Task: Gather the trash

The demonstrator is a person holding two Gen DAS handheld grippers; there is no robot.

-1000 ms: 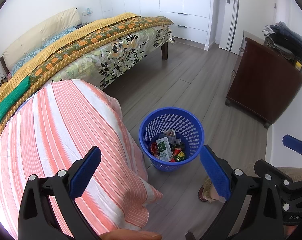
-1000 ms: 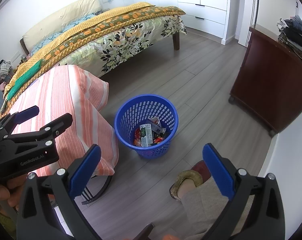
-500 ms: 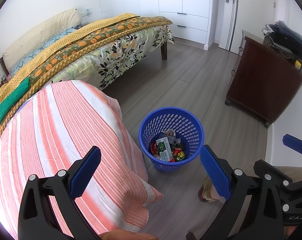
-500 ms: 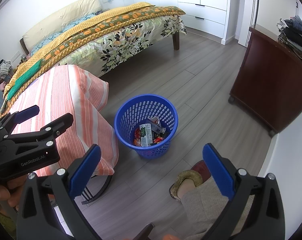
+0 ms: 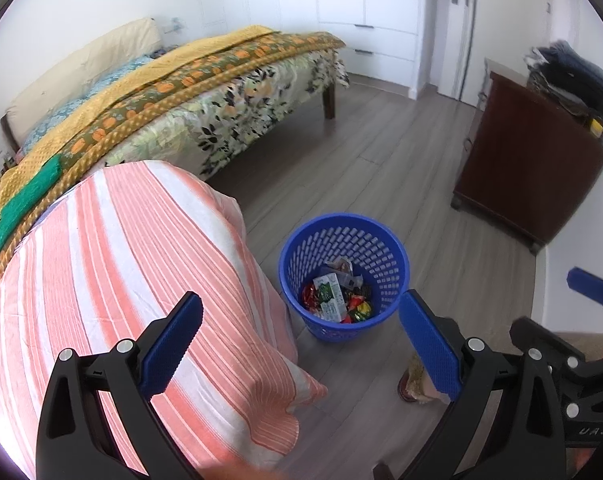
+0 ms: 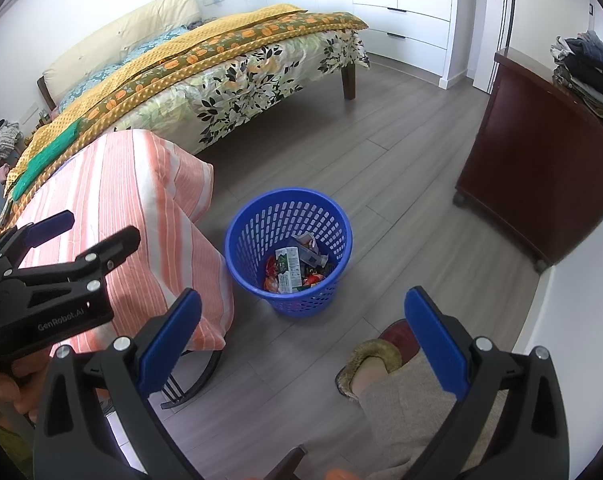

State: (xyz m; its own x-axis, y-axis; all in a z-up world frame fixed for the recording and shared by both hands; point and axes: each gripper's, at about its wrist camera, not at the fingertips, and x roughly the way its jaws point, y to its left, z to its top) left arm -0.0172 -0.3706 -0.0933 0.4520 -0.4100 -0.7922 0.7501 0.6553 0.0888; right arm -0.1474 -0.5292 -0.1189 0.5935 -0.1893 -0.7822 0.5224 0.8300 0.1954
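We hold the left gripper point(image 5: 299, 340) and right gripper point(image 6: 303, 334) empty, jaws spread wide. The blue basket point(image 6: 237, 236) stands upright on the floor beside the striped counter point(image 6: 113, 184), mouth up, trash point(image 6: 289, 270) heaped inside.

basket point(image 6: 287, 252) on the floor point(image 6: 381, 184), wrappers point(image 6: 293, 270) inside, between draped table point(image 6: 113, 200) and cabinet point(image 6: 533, 176).

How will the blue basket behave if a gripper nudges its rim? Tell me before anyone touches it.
The blue basket looks like thin perforated plastic, so its rim would probably flex. It holds only a few wrappers and a small carton, so it is likely light and may slide on the smooth floor. Tall and tapered, it might tip.
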